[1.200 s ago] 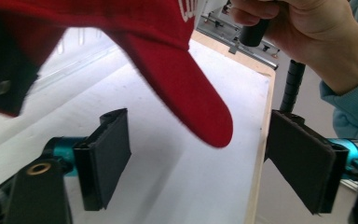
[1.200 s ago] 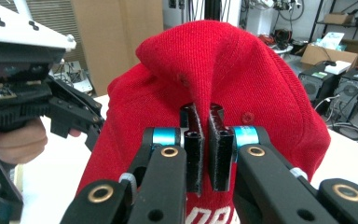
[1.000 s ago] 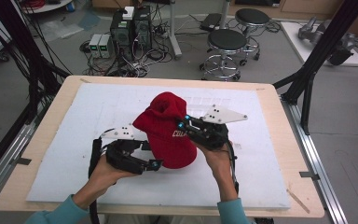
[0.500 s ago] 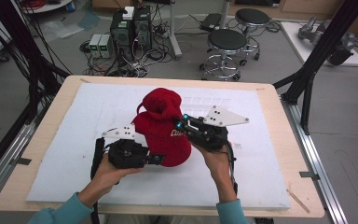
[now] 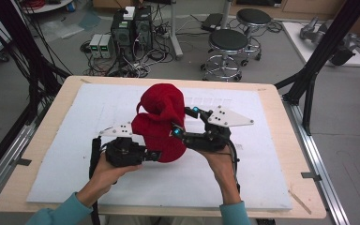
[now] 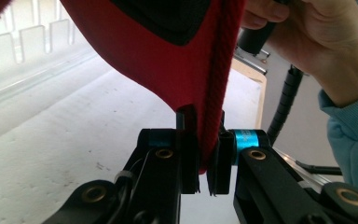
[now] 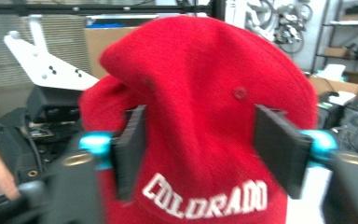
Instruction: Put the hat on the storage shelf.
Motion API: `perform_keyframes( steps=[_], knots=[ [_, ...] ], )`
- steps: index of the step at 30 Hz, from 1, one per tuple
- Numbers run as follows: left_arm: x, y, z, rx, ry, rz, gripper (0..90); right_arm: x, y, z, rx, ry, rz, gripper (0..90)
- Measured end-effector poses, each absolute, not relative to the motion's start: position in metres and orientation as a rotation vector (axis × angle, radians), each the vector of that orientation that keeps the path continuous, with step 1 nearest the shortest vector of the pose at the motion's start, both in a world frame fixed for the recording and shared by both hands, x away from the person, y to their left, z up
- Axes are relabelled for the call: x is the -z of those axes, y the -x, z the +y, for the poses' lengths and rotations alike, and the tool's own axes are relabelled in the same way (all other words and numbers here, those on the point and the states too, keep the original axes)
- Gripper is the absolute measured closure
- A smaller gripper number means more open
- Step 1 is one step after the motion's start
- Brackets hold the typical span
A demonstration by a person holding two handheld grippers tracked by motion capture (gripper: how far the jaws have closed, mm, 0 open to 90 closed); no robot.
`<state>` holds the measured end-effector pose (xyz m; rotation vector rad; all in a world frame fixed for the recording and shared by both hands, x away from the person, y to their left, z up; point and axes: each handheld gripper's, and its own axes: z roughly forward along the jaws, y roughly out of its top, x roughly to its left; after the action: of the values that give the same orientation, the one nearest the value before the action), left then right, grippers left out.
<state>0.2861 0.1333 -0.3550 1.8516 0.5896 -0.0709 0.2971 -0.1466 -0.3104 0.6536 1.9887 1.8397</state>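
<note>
Jaws of the left gripper (image 6: 204,161) pinch the red cap's (image 5: 161,122) edge; right gripper (image 7: 209,144) jaws, just opening, straddle it loosely, so it may sag sideways.

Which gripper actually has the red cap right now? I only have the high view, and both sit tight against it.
Observer: The left gripper does. Its jaws have just closed on the edge of the red cap, pads pinching the fabric.
Operator: And the right one?
Observer: The right gripper has just been opening. Its jaws stand apart on either side of the cap, and its right pad is clear of the fabric.
Operator: Any marking on the cap?
Observer: Yes, white letters reading COLORADO face the right gripper.
</note>
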Motion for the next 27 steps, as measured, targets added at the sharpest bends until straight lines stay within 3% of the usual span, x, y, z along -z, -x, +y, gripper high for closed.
perform_keyframes(
  steps=[1, 4, 27],
  knots=[
    [0.355, -0.287, 0.134, 0.069, -1.851, 0.59, 85.1, 0.31, -0.297, -0.147, -1.84, -0.654, 1.989, 26.1],
    [0.352, -0.289, 0.138, 0.044, -1.845, 0.608, 85.1, 0.31, -0.295, -0.153, -1.796, -0.704, 1.949, 11.0],
    [0.309, -0.342, 0.142, -0.38, -1.942, 0.65, 85.1, 0.349, -0.268, -0.229, -1.616, -0.889, 1.878, 10.9]
  ],
)
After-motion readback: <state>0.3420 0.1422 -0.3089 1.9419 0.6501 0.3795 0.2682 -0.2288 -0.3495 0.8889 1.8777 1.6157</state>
